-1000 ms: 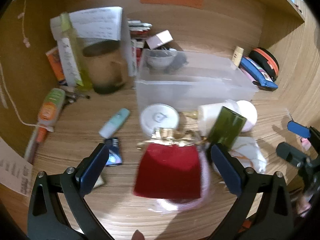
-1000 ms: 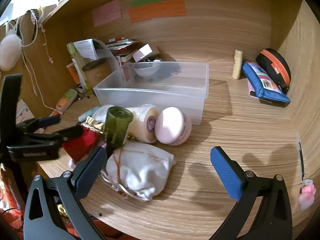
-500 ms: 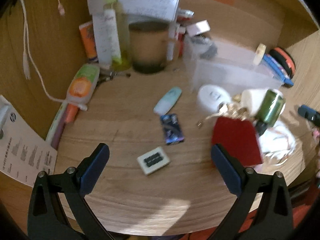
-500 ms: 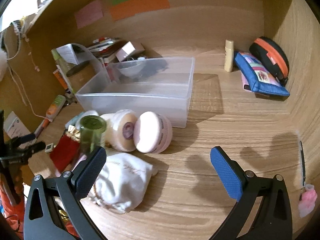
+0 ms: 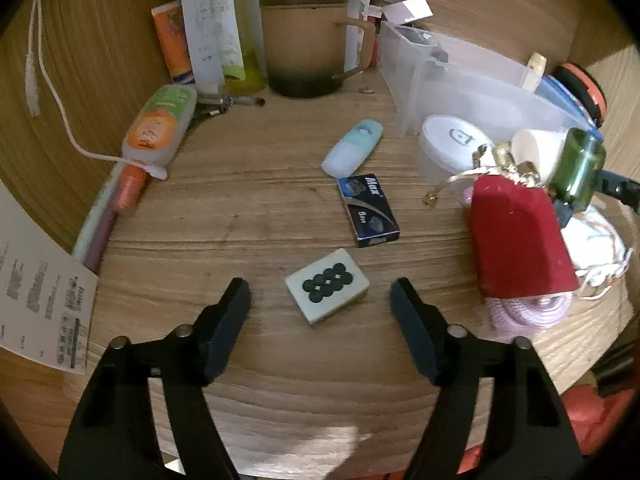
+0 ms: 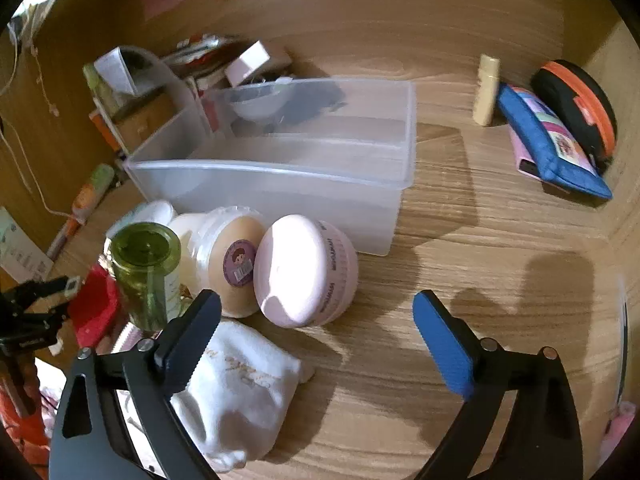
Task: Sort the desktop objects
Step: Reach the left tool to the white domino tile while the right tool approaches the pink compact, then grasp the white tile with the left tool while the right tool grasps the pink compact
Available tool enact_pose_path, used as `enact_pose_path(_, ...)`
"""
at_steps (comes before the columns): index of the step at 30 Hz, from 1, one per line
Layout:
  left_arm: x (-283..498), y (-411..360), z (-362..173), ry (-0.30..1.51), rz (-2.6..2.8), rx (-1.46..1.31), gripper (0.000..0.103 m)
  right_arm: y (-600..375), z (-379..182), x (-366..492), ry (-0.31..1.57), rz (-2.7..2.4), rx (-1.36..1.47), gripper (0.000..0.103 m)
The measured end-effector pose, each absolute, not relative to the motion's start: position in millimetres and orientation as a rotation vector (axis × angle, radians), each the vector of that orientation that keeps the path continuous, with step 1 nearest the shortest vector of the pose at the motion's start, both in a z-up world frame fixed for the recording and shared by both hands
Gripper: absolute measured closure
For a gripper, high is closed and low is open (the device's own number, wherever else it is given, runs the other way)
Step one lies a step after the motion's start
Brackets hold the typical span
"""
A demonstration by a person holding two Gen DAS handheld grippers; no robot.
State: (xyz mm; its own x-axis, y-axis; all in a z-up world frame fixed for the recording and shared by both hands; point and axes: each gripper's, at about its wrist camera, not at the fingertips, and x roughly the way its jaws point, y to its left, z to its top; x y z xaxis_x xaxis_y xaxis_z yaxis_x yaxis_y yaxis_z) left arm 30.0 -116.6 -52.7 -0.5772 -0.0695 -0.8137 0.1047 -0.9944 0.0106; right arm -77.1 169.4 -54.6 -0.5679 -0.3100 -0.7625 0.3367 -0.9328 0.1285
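Observation:
My left gripper [image 5: 320,294] is open and empty, its fingers on either side of a small white tile with black dots [image 5: 327,285] on the wooden desk. Beyond it lie a dark blue Max box [image 5: 368,210] and a pale blue tube [image 5: 353,147]. A red pouch [image 5: 518,240] and a green bottle [image 5: 580,170] stand at the right. My right gripper [image 6: 316,324] is open and empty over a white cloth bag [image 6: 240,392], near a pink round case [image 6: 306,272], a cream jar [image 6: 234,260] and the clear plastic bin [image 6: 280,184].
A brown mug [image 5: 308,40], tubes and papers crowd the back left. An orange-green tube [image 5: 156,128] and a cord lie left. A blue pouch [image 6: 552,144], a black-orange case [image 6: 576,104] and a cream stick [image 6: 487,90] sit at the back right.
My left gripper has swung left from the red pouch and closed in low over the dotted tile. My right gripper has drifted slightly toward the jars and cloth bag.

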Motion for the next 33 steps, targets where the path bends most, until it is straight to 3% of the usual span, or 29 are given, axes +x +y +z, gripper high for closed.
enact_pose_path(7, 34.4, -119.7, -51.6, 0.07, -2.73, 1.319, 0.063, 160.9, -68.8, -92.6, 0.093, -2.476, 1.255, 0.031)
enact_pose_path(10, 34.6, -119.3, -51.9, 0.078, -2.736, 1.306, 0.063, 161.1, -72.4, -94.3, 0.07, -2.451, 1.244, 0.047)
enact_pose_path(19, 37.6, -108.7, -22.2, 0.123, -2.85, 1.216, 0.063, 168.5, -66.1, -85.0, 0.038, -2.473, 1.181, 0.049)
enact_pose_path(33, 16.3, -63.8, 47.7, 0.152, -3.141, 1.021, 0.063, 197.9, -9.4, -49.6, -0.008, -2.55, 0.973, 0.049)
